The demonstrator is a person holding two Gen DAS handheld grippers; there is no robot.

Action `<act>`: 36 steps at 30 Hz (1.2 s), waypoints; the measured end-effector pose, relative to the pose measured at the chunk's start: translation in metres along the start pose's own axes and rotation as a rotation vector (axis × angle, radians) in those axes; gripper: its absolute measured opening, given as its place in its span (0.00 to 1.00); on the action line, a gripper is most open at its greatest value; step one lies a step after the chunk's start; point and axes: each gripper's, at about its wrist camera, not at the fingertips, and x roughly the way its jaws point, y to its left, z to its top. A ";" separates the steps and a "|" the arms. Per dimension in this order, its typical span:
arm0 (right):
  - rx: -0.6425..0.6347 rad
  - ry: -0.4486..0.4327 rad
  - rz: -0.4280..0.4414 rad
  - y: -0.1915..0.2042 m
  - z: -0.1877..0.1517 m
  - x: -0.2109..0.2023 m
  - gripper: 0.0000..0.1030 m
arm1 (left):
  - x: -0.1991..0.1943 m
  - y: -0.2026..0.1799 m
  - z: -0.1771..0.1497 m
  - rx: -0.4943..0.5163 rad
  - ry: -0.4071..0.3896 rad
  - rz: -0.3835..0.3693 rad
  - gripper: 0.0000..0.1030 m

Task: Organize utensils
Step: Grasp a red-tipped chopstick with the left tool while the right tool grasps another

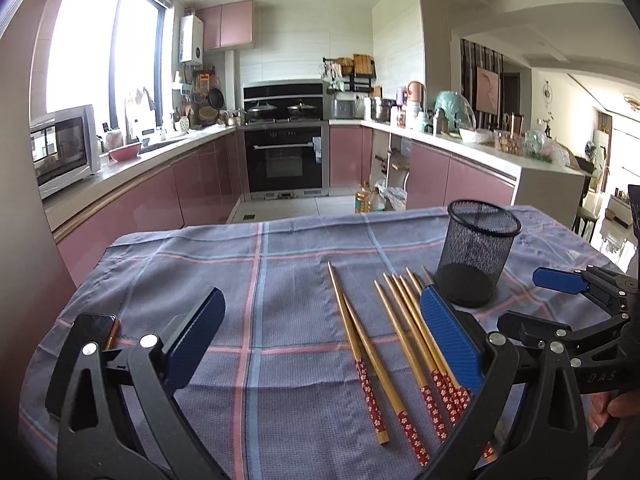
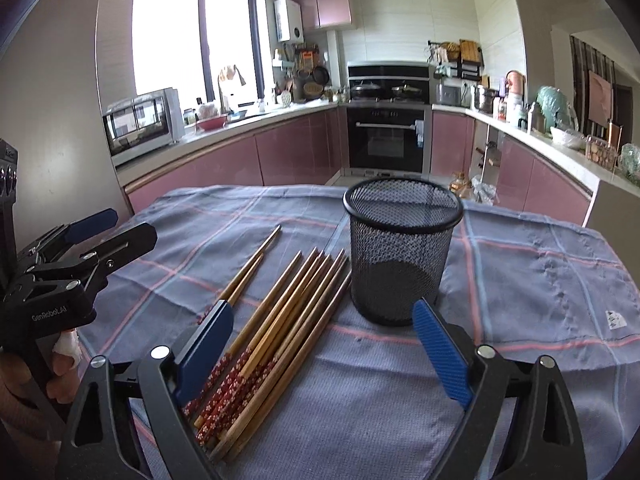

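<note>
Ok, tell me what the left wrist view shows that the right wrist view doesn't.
Only the left wrist view: the open left hand-held gripper up close, and a dining area at far right.

Only the right wrist view: the open right hand-held gripper up close, and a white label on the cloth.

Both: the empty black mesh cup standing upright, the wooden chopsticks lying beside it, the checked cloth, and the pink kitchen cabinets.

"GenRobot.AI" — on left tongs (image 2: 90, 226), "DAS" — on right tongs (image 1: 560, 280)

Matt wooden chopsticks (image 2: 280, 316) lie on woven checked cloth (image 2: 520, 300) beside a black metal-mesh holder (image 2: 400, 264).
</note>
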 end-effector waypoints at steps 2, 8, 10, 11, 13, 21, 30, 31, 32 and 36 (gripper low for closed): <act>0.007 0.048 0.016 0.001 -0.003 0.009 0.73 | 0.013 -0.002 -0.004 0.022 0.054 -0.022 0.89; 0.040 0.151 0.052 0.000 -0.006 0.028 0.57 | 0.043 -0.007 -0.014 0.063 0.176 -0.076 0.77; 0.054 0.175 0.055 -0.002 -0.007 0.035 0.52 | 0.055 -0.008 -0.015 0.071 0.220 -0.084 0.72; 0.060 0.186 0.053 -0.004 -0.007 0.037 0.49 | 0.060 -0.008 -0.016 0.072 0.242 -0.089 0.71; 0.079 0.203 0.053 -0.007 -0.008 0.041 0.45 | 0.069 -0.007 -0.019 0.070 0.281 -0.102 0.64; 0.080 0.241 0.053 -0.014 -0.009 0.048 0.41 | 0.094 -0.004 -0.028 0.056 0.387 -0.134 0.54; 0.063 0.262 0.043 -0.013 -0.003 0.053 0.41 | 0.098 0.000 -0.029 0.036 0.418 -0.166 0.41; 0.056 0.266 0.042 -0.013 -0.003 0.053 0.41 | 0.098 0.001 -0.028 0.034 0.419 -0.172 0.38; 0.050 0.270 0.039 -0.012 -0.002 0.054 0.41 | 0.098 0.001 -0.028 0.032 0.422 -0.181 0.36; 0.013 0.288 0.033 -0.004 0.002 0.060 0.37 | 0.101 -0.002 -0.024 0.043 0.426 -0.182 0.36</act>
